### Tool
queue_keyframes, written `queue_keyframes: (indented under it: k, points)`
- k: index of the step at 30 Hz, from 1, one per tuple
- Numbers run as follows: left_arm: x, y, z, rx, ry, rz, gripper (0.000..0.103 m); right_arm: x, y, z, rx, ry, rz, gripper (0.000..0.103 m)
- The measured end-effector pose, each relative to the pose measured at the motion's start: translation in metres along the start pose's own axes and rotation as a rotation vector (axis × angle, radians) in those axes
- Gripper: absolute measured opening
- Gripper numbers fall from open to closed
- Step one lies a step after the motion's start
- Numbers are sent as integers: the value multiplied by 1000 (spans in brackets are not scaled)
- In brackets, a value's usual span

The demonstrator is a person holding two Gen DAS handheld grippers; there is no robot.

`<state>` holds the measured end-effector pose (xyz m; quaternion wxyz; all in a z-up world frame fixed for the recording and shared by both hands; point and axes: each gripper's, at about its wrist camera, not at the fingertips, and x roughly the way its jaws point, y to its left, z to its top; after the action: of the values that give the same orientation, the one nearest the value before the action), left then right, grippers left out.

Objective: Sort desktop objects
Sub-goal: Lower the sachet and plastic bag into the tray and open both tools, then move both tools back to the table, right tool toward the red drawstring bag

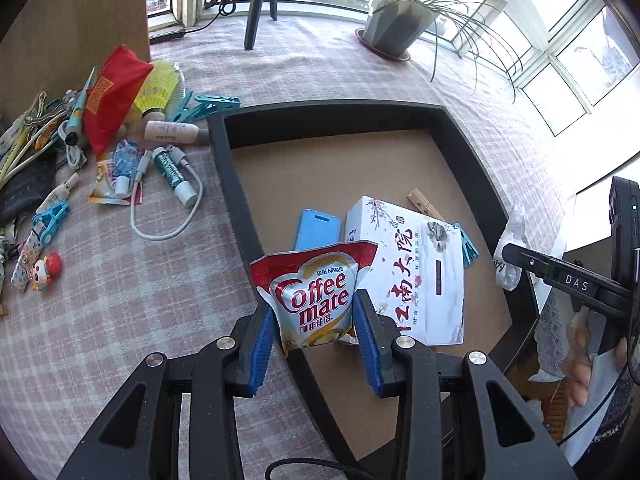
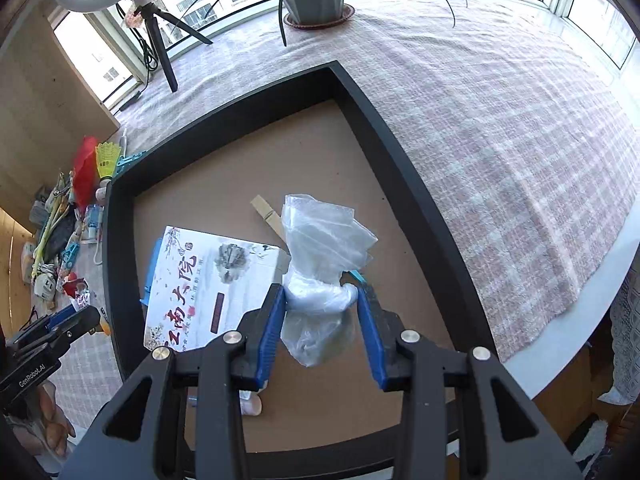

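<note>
While both grippers hang over the near edge of the black-framed tray (image 2: pixel 376 116), each carries something for it: the left gripper (image 1: pixel 314 322) has its blue ribbed pads clenched on the flanks of a glossy red-and-white Coffee mate sachet (image 1: pixel 314 300), which stands upright and slightly buckled at the tray's near-left rim, and the right gripper (image 2: pixel 322 314) is clamped on the waist of a crumpled clear plastic bag (image 2: pixel 320 256), whose thin film puffs out above and sags below the pads. Pinching both soft packets at the sides probably keeps them from slipping while they are carried in. Just beyond, on the tray's brown board floor, lie things that look already sorted: a flat white carton printed with red calligraphy (image 1: pixel 408 272), a smooth blue case (image 1: pixel 318 228) beside it, a wooden clothespin (image 2: pixel 268 214) and a teal clip (image 1: pixel 468 246). Farther left, on the pink checked cloth (image 2: pixel 500 128), a jumble still waits: a red pouch (image 1: pixel 112 96), a yellow shuttlecock (image 1: pixel 158 88), tubes and a white cable (image 1: pixel 168 220). A potted plant (image 1: pixel 396 24) stands by the window.
</note>
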<state>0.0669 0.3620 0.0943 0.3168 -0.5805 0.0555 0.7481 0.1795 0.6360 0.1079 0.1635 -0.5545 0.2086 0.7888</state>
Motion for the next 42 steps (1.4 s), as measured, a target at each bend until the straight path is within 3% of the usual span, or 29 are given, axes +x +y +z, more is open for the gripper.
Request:
queue_keyframes:
  k: [9,13,17,32,42]
  points:
    - [8,-31,12,62,2,-18,37,-4,-16,-2,17,-8,-1,39]
    - [5,-38,12,81,-10,-26,65,-1,-14,-1,-1,3,4,46]
    - [3,-30,13,56,-11,-34,65,0,-8,2,-6,2,0,49]
    - [-26,49,14,-84,-66,5,63,2,62,20,-118,-2,37,49]
    - [-48,130,-2,-239,-106,56,63,1,109,25,-156,3,113,49]
